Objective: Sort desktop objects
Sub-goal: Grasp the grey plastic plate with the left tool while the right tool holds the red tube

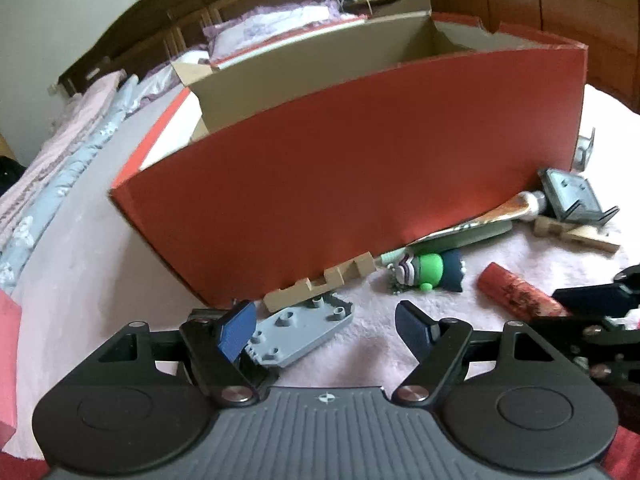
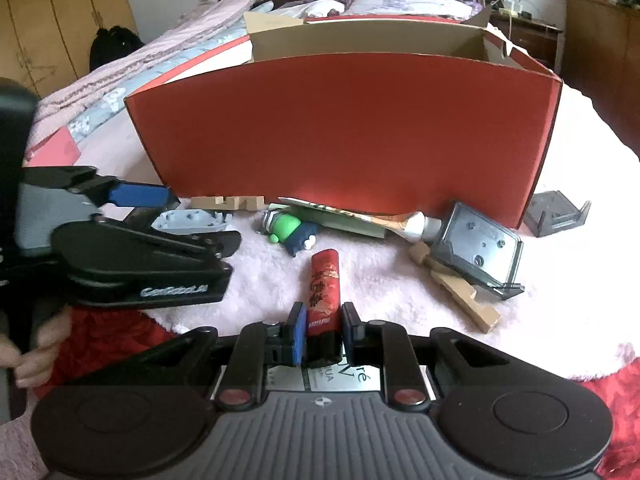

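Observation:
A big open red cardboard box (image 1: 352,156) stands on the pink fluffy cover; it also shows in the right wrist view (image 2: 344,128). My left gripper (image 1: 326,330) is open just above a grey plastic plate (image 1: 298,334), its left pad touching the plate's edge. My right gripper (image 2: 322,330) is shut on a red patterned tube (image 2: 324,294), which also shows in the left wrist view (image 1: 520,292). A green and navy toy figure (image 1: 432,270) lies in front of the box, also visible in the right wrist view (image 2: 290,230).
A notched wooden piece (image 1: 320,284) leans at the box's base. A cream tube (image 2: 404,222), a green flat pack (image 1: 464,236), a dark clear bracket (image 2: 476,248), a wooden piece (image 2: 460,296) and a second bracket (image 2: 556,214) lie at the right. Bedding lies behind.

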### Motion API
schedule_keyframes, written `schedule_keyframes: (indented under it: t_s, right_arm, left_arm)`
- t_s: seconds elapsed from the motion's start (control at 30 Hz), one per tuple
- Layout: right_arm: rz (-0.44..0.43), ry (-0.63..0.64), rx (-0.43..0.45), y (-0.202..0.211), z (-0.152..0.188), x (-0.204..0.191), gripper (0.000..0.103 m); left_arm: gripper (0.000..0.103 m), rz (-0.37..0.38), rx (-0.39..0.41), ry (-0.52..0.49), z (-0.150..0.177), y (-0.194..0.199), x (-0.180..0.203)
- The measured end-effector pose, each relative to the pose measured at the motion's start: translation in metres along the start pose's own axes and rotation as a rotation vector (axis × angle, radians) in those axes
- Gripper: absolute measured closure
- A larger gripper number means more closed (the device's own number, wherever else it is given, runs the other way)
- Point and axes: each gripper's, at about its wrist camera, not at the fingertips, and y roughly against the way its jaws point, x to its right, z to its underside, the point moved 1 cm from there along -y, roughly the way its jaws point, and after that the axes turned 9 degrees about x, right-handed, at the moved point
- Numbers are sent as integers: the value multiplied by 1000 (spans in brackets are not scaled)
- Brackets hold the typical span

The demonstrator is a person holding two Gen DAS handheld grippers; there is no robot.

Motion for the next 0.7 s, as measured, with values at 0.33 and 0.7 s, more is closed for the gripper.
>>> schedule_keyframes:
  t_s: [0.33, 0.7]
  right_arm:
    - [-6, -26, 5, -3, 4, 1, 82]
    - [-25, -103, -26, -21, -2, 9, 73]
  left_arm:
    - [80, 2, -59, 195, 14, -9, -43]
    - [81, 51, -52, 206, 16, 1, -43]
